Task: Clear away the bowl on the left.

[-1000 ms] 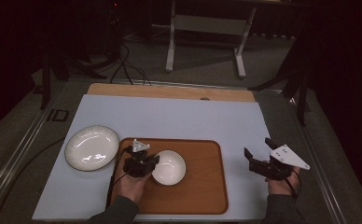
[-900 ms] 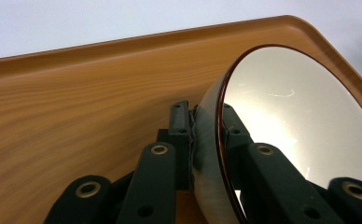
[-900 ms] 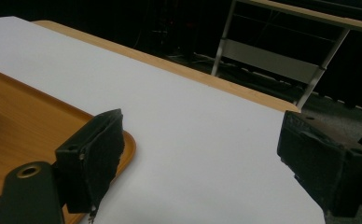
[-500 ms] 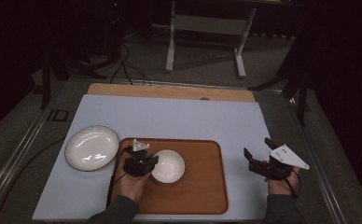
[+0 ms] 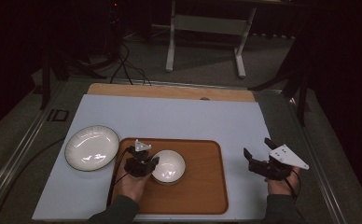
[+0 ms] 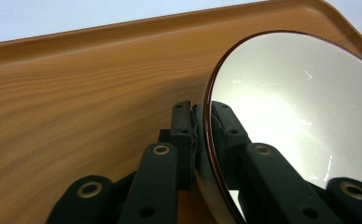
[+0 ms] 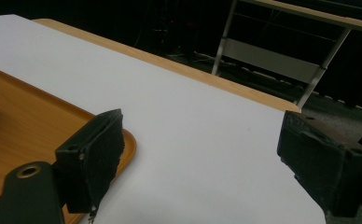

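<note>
A dark room is surrounding the worktop, which is wearing a pale blue mat over a wooden top. On it a brown wooden tray is lying with its long side across the view. A white plate is resting just beside the tray's left edge. The white bowl is sitting upright on the tray's left half, mouth facing up. The left hand-held gripper is pinching the bowl's near-left rim. The right hand-held gripper is hovering right of the tray, jaws apart.
</note>
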The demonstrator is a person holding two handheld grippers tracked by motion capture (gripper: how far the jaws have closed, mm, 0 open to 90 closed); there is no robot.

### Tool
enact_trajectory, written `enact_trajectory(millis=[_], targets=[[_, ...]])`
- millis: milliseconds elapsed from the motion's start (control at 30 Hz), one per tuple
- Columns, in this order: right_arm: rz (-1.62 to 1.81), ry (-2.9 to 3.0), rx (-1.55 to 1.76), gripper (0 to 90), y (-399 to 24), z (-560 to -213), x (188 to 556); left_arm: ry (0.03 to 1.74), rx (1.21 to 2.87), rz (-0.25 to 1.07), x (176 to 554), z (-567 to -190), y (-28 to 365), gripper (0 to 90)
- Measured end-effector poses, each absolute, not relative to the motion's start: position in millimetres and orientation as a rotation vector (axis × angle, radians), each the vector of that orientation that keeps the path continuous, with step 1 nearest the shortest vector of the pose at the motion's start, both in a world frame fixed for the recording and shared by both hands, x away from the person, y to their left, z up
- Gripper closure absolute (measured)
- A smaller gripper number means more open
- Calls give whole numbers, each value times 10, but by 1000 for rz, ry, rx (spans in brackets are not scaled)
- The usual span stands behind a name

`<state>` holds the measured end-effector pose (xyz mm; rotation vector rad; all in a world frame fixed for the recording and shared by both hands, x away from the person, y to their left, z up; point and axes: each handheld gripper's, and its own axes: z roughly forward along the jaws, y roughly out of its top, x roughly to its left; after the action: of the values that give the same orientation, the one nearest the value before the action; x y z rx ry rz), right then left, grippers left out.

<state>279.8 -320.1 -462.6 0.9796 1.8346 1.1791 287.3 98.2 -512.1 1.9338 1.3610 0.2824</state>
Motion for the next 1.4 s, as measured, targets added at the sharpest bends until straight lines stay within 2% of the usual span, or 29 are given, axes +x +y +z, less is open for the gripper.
enact_trajectory(millis=[367, 533, 933, 1000, 1400], targets=[[1179, 1833, 979, 142, -3205, -4625, 2797, 1303, 1993, 387, 2844, -5032, 942, 602], [1179, 1832, 978, 142, -3207, -4624, 2797, 1281, 1989, 424, 2829, -4960, 955, 557], [1178, 1832, 978, 142, -3209, -4623, 2796, 1251, 1971, 517, 2803, -4788, 1074, 525], [1178, 1831, 979, 142, -3212, -4623, 2796, 1254, 1933, 572, 2793, -4727, 1162, 517], [1183, 1826, 988, 142, -3219, -4622, 2797, 1339, 1842, 700, 2780, -4535, 1602, 492]])
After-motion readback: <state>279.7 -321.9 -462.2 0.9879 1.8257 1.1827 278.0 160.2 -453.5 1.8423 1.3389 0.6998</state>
